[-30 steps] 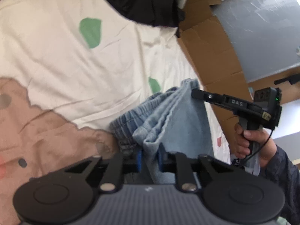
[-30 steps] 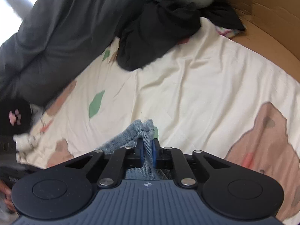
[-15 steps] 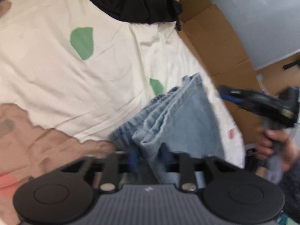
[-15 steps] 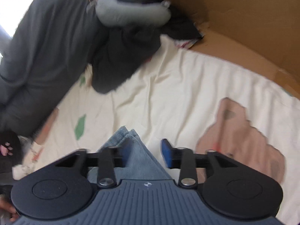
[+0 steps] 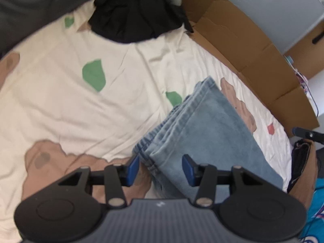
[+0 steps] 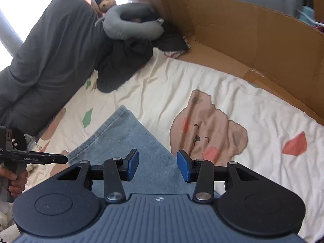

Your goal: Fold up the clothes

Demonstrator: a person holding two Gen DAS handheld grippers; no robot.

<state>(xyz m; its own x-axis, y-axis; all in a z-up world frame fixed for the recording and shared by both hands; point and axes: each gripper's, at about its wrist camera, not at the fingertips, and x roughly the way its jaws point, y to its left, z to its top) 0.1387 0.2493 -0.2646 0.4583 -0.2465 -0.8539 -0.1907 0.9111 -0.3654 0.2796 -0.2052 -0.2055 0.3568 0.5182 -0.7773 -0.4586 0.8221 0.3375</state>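
The bed is being covered by a cream sheet [image 6: 202,93] printed with brown bears, green patches and red patches. Along its far side, brown cardboard [image 6: 253,46] is being stood as a low wall. At the head of the bed a dark grey duvet [image 6: 46,60] is being piled, and beside it a black garment [image 5: 137,12] is being left in a heap, with a grey neck pillow [image 6: 131,25] being rested on top of it.

The folded jeans [image 5: 204,137], light blue denim, are being laid flat on the sheet near the middle of the bed, several layered edges being shown along one side in the left wrist view.

The left hand-held gripper [image 5: 161,169] is being held released, its blue pads spread wide on either side of the near corner of the jeans, nothing being grasped. The right hand-held gripper [image 6: 158,166] is likewise being held released, its pads parted above the denim [image 6: 129,133], no cloth being pinched. In the right wrist view the other gripper's handle is being gripped by a person's hand [image 6: 17,182] at the left edge.
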